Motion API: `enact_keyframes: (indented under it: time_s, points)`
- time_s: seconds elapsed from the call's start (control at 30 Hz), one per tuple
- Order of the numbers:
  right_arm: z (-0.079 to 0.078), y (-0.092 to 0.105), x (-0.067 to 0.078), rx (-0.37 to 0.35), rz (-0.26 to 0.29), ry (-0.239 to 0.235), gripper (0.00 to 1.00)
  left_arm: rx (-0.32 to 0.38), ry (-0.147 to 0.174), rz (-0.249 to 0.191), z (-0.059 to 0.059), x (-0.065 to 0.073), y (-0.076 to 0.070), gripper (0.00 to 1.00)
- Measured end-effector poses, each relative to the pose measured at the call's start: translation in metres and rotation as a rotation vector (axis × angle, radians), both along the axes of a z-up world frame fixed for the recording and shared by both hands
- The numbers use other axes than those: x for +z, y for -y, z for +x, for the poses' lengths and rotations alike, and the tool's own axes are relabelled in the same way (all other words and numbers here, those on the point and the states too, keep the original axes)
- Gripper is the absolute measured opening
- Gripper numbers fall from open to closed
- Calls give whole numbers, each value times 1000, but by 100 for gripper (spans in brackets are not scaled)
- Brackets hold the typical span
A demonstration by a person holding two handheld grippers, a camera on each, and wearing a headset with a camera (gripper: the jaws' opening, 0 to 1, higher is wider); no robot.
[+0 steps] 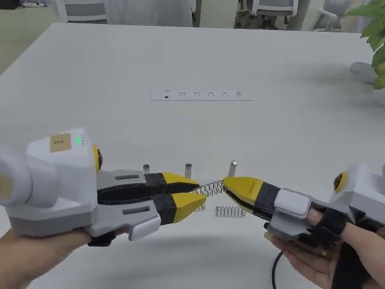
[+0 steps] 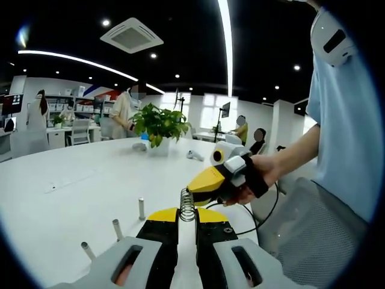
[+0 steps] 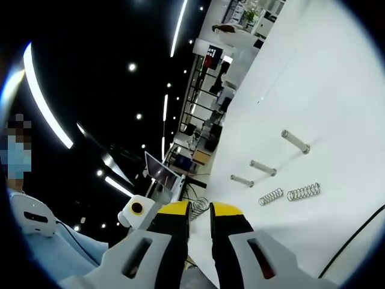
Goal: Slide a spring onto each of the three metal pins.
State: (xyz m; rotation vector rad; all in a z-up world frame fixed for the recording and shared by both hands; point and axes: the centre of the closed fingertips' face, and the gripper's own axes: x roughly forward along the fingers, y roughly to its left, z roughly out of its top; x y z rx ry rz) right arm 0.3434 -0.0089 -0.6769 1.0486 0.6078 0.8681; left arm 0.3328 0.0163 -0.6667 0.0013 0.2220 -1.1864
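Three short metal pins stand upright in a row on the white table: left pin [image 1: 146, 169], middle pin [image 1: 188, 170], right pin [image 1: 233, 164]; they appear again as a row of pins [image 2: 117, 229] and pins [image 3: 263, 167]. Just in front of them, above the table, a spring [image 1: 210, 189] spans between the two yellow-tipped grippers. My left gripper [image 1: 197, 191] is shut on one end of that spring [image 2: 187, 203]. Facing it, my right gripper [image 1: 227, 183] is shut on the other end of the spring [image 3: 199, 206]. Two loose springs [image 3: 271, 196] [image 3: 304, 191] lie below; one loose spring [image 1: 230, 211] lies under the right gripper.
A white power strip [image 1: 201, 95] lies flat at the table's middle, beyond the pins. A potted plant [image 1: 376, 36] stands at the far right edge. A black cable [image 1: 275, 265] trails from the right gripper. Chairs line the far side.
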Motion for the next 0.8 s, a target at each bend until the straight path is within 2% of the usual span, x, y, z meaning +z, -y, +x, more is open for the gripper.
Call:
enact_keyframes:
  time_s: [0.3,0.5,0.67,0.8]
  points:
    - [0,0,3,-1,2,8,9,-4,-3,8,-1,-2,-1,2]
    - [3,-3,3,7,-44,35,9,-6,-8,19,0,-5,0,2]
    - [5,-5,7,23,-115,93,9,-3,-5,25,2,-7,0,2]
    - [7,-7,11,41,-207,177,8,2,4,31,3,-7,-1,2]
